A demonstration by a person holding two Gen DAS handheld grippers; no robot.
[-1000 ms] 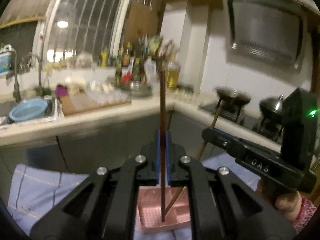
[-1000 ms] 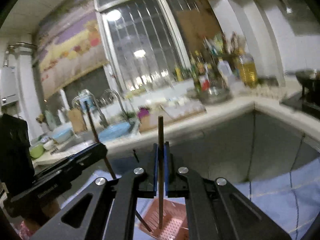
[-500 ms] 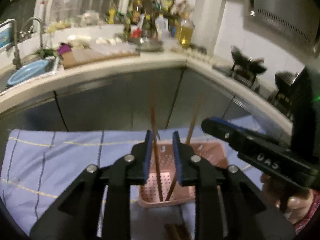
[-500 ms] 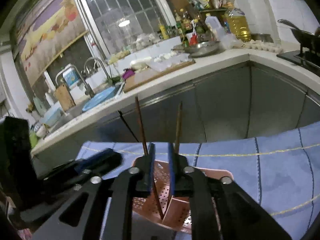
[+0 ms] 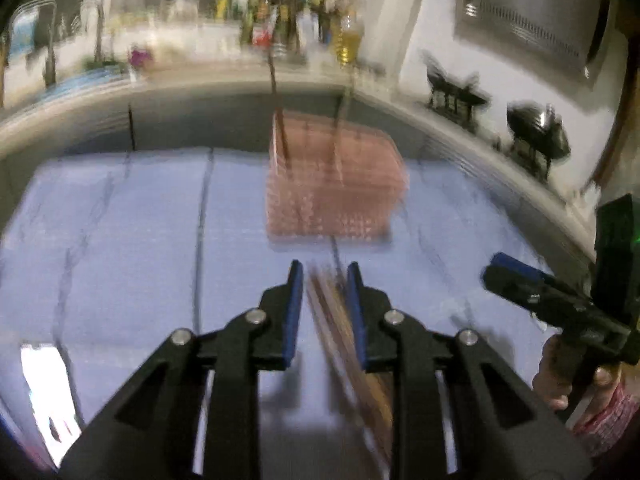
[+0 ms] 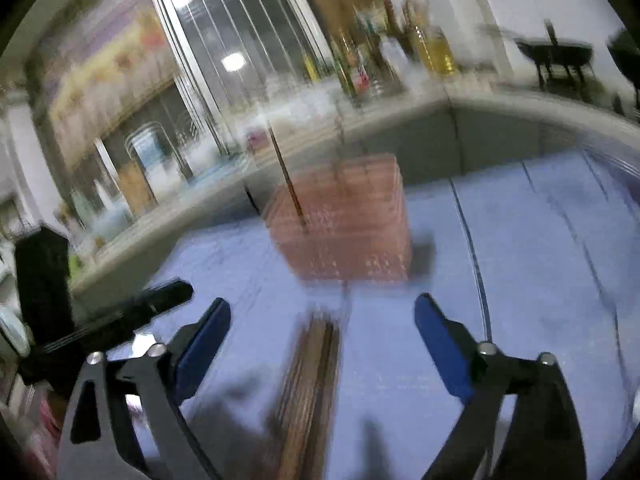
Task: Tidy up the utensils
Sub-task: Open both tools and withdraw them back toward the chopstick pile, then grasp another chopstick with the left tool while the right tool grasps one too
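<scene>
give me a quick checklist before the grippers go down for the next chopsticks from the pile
1. Left gripper open: ok, blue pads apart, nothing clamped.
2. Right gripper open: ok, jaws spread wide.
3. Chopstick pile within reach: ok, it lies on the blue cloth just ahead of both grippers.
4. A single chopstick picked out: cannot tell, motion blur merges the pile.
5. Pink basket upright: ok, two chopsticks stand in it.
6. Grippers clear of each other: ok, they sit apart in both views.
</scene>
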